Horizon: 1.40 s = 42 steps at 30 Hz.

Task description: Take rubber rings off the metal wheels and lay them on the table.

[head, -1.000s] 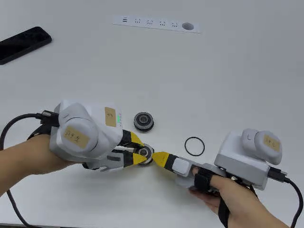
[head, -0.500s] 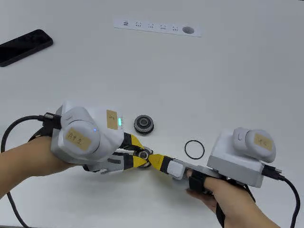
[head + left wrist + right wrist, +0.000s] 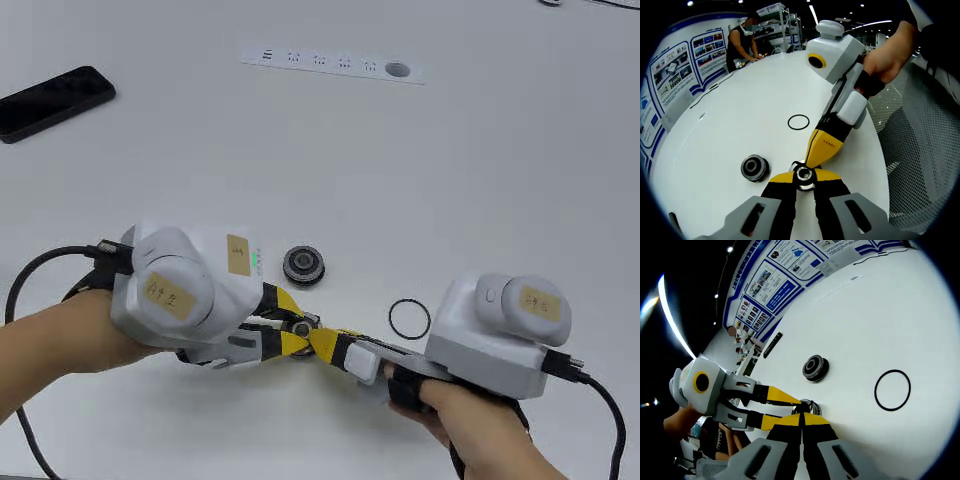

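A small metal wheel (image 3: pixel 803 176) with a dark rubber ring on its rim is clamped in my left gripper (image 3: pixel 803 173), just above the table. In the head view the left gripper (image 3: pixel 296 329) comes from the left. My right gripper (image 3: pixel 322 341) comes from the right, jaws together, tips against the held wheel's rim. Whether it pinches the ring I cannot tell. The right gripper view has those tips (image 3: pixel 801 415) at the held wheel (image 3: pixel 809 404). A second wheel (image 3: pixel 303 264) lies flat behind, apart from both grippers. One loose rubber ring (image 3: pixel 409 319) lies on the table to the right.
A black phone (image 3: pixel 55 97) lies at the far left and a white power strip (image 3: pixel 333 61) at the far edge. A black cable (image 3: pixel 40 262) trails from the left gripper. A person stands by the table's far end (image 3: pixel 745 42).
My right gripper has slid left, closing up on the held wheel, and its tips now cover more of it. The left gripper, second wheel and loose ring have stayed put.
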Each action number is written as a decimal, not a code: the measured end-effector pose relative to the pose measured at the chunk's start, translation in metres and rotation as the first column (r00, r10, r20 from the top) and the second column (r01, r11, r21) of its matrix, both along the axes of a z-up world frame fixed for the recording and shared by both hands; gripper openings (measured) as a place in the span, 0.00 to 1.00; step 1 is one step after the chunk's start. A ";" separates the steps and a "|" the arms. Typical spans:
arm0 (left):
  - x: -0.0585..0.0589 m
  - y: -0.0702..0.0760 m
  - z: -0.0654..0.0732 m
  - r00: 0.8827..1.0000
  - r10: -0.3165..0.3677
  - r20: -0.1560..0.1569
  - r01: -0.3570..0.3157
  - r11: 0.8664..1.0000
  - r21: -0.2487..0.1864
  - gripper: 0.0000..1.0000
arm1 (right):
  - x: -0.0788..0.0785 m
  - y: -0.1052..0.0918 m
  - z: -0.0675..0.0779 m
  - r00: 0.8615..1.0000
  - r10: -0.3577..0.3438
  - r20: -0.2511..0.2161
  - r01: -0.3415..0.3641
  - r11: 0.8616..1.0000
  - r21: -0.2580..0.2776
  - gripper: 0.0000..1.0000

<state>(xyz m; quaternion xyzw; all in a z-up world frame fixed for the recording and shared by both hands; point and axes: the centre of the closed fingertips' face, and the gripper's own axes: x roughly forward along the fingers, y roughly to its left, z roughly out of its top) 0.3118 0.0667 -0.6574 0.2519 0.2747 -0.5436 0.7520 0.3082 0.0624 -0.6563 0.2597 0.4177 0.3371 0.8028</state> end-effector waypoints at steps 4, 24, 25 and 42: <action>0.000 0.000 0.000 1.000 -0.001 0.002 0.001 1.000 0.000 0.13 | 0.000 0.000 0.001 1.000 0.001 -0.002 -0.001 1.000 0.009 0.01; 0.001 0.001 0.000 1.000 -0.002 0.006 0.002 1.000 0.005 0.13 | 0.006 0.000 0.010 0.995 -0.085 -0.058 0.089 0.993 0.071 0.01; 0.001 0.001 0.000 1.000 -0.004 0.006 0.004 1.000 0.008 0.13 | 0.006 0.000 0.010 0.995 -0.084 -0.061 0.088 0.993 0.074 0.01; -0.001 0.012 0.012 0.999 0.041 0.005 -0.041 0.999 -0.002 0.19 | 0.004 0.010 0.015 0.994 -0.072 -0.079 0.081 0.990 0.116 0.02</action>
